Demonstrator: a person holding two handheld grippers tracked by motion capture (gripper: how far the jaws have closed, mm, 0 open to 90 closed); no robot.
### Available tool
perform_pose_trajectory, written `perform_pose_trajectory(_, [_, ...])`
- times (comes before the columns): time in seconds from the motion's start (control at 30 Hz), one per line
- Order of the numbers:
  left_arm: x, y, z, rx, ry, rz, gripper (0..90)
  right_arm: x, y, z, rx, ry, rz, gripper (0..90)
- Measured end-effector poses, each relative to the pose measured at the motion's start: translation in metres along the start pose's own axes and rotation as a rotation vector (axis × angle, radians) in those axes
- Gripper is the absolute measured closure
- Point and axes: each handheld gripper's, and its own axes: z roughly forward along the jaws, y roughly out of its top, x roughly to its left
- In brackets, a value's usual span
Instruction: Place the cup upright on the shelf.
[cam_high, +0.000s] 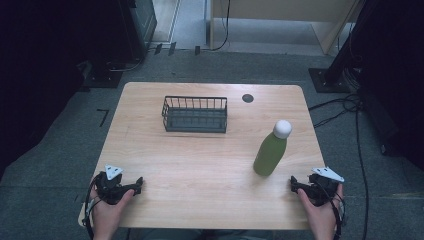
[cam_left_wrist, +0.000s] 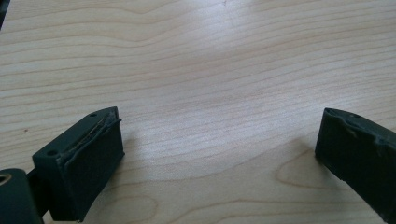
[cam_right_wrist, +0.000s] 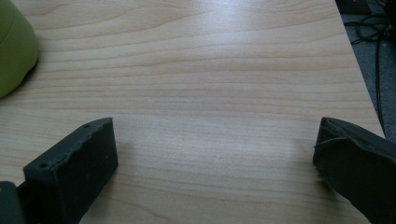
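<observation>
High view has my left gripper (cam_high: 136, 186) and right gripper (cam_high: 296, 184) resting at the near corners of the wooden table (cam_high: 210, 200), each with its jaws spread wide and nothing between them. A green bottle (cam_high: 270, 152) with a white cap stands upright just beyond my right gripper, close but not touching. A dark wire basket (cam_high: 195, 114) sits farther back near the middle, well apart from both grippers.

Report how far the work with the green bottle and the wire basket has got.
Nothing looks done yet: the green bottle stands upright on the table, apart from the wire basket, which looks empty. Nothing is in hand: the left gripper and right gripper rest near the front edge, jaws open. Any gripping and moving is still left.
</observation>
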Motion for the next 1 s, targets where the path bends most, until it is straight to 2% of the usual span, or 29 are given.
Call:
perform_pose_trajectory(0.03, [0.0,0.0,0.0,0.0,0.0,0.0,1.2,0.0,0.0,0.0,0.001,0.01,-0.004,0.0])
perform_pose_trajectory(0.13, [0.0,0.0,0.0,-0.001,0.001,-0.001,1.1,0.003,-0.002,-0.002,0.005,-0.001,0.006,0.0])
perform_pose_trajectory(0.2, [0.0,0.0,0.0,0.0,0.001,0.0,1.1,0.005,-0.002,-0.005,0.01,0.027,-0.005,0.0])
perform_pose_trajectory(0.47, [-0.001,0.0,0.0,0.001,0.007,-0.005,1.1,0.03,0.009,-0.027,-0.061,0.065,-0.053,0.0])
perform_pose_trajectory(1.0, [-0.002,0.001,0.001,0.002,0.01,-0.012,0.2,0.064,0.033,-0.054,-0.136,0.19,-0.107,0.0])
